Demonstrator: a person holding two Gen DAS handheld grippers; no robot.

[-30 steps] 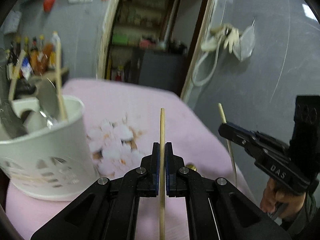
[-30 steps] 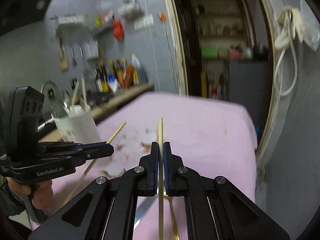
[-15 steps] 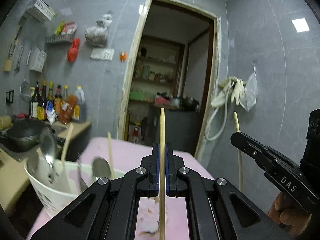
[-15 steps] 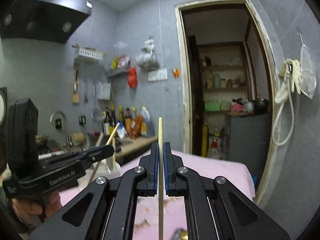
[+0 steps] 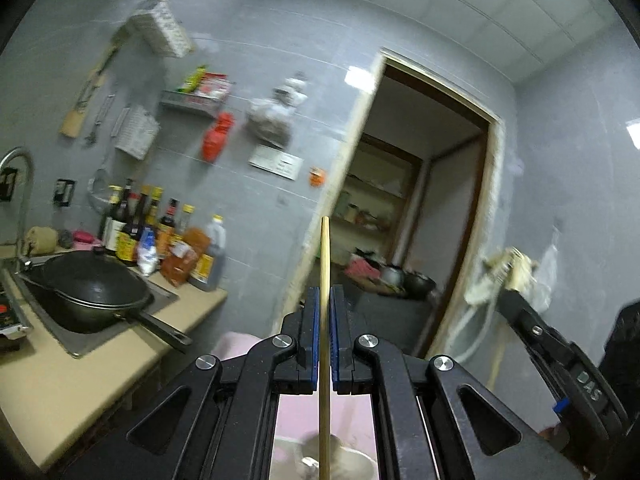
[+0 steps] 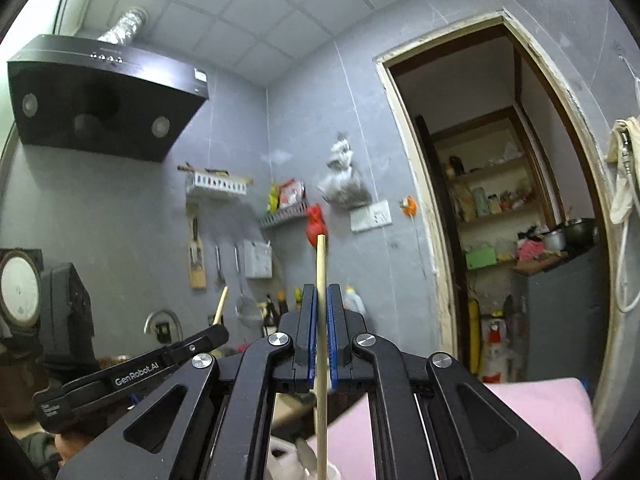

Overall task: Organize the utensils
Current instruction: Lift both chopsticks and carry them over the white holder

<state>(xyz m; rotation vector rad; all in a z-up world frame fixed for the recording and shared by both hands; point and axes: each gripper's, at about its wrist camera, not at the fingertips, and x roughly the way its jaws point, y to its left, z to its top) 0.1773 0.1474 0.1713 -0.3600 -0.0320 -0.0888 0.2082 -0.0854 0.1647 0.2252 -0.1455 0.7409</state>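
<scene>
The left gripper (image 5: pixel 325 340) is closed tight on a chopstick (image 5: pixel 325 280). The stick stands straight up between its blue pads. Its low end points down at a white cup (image 5: pixel 352 460) that sits on the pink table (image 5: pixel 296 412), very near the camera. The cup is blurry and mostly hidden by the gripper, so I cannot tell what is in it.

The right gripper (image 6: pixel 320 340) is also closed tight on a second chopstick (image 6: pixel 321 272), held straight up too. Below it is a bit of the white cup (image 6: pixel 280 460) and something shiny, but it is too blurry to name.

I think both sticks are about to go into the cup. Next, each stick must go down inside the rim, and then the jaws must open. Both low tips are cut off at the bottom edge, so I cannot tell if they are in yet.
</scene>
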